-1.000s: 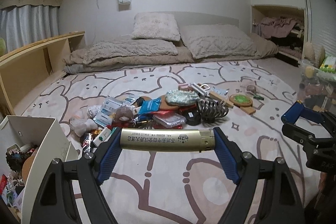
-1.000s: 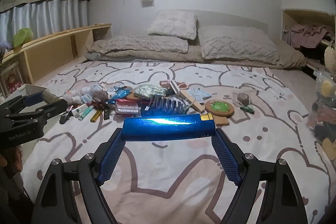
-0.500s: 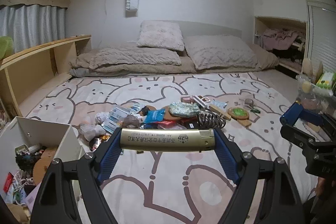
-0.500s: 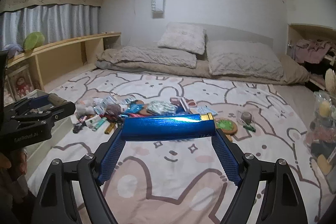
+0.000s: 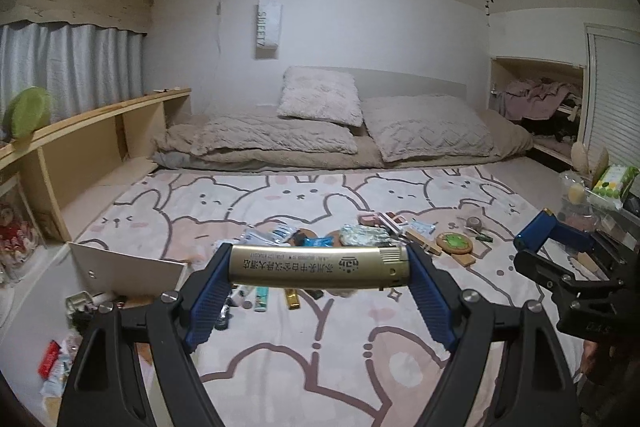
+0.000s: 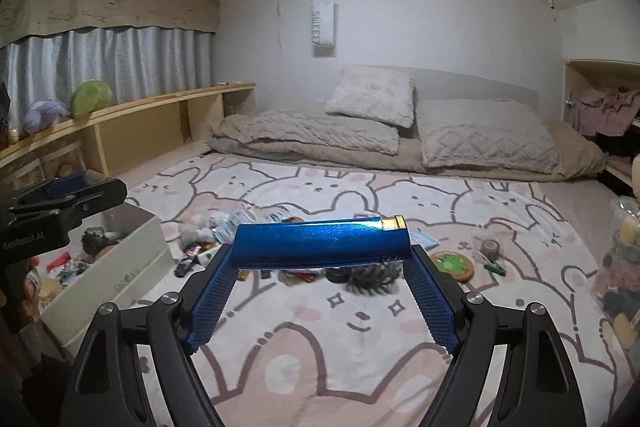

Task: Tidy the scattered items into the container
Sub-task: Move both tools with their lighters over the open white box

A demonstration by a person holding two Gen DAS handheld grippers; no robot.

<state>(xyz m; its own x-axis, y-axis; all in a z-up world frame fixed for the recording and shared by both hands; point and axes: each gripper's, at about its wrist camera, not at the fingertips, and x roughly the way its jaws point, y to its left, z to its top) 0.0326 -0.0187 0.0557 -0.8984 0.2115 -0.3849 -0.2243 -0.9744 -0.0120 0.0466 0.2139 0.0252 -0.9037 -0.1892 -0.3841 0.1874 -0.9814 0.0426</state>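
Observation:
My left gripper [image 5: 319, 269] is shut on a gold lighter [image 5: 316, 266], held crosswise high above the rabbit-print blanket. My right gripper [image 6: 320, 247] is shut on a blue lighter [image 6: 312, 242], also held crosswise above the blanket. The white box container [image 6: 120, 267] stands at the left with several items inside; it also shows in the left wrist view [image 5: 128, 265]. A pile of scattered items [image 5: 320, 239] lies on the blanket beyond both grippers, partly hidden behind the lighters. The right gripper shows at the right of the left wrist view [image 5: 560, 255].
A wooden shelf [image 6: 140, 119] runs along the left wall. Pillows and a folded quilt [image 6: 380, 123] lie at the far end. A round green coaster [image 6: 454, 263] and a black hair claw [image 6: 372, 277] lie on the blanket. Clutter stands at the right edge [image 5: 600, 187].
Both grippers have risen and pulled back with their lighters; the pile looks farther and lower. The white box has come further into both views.

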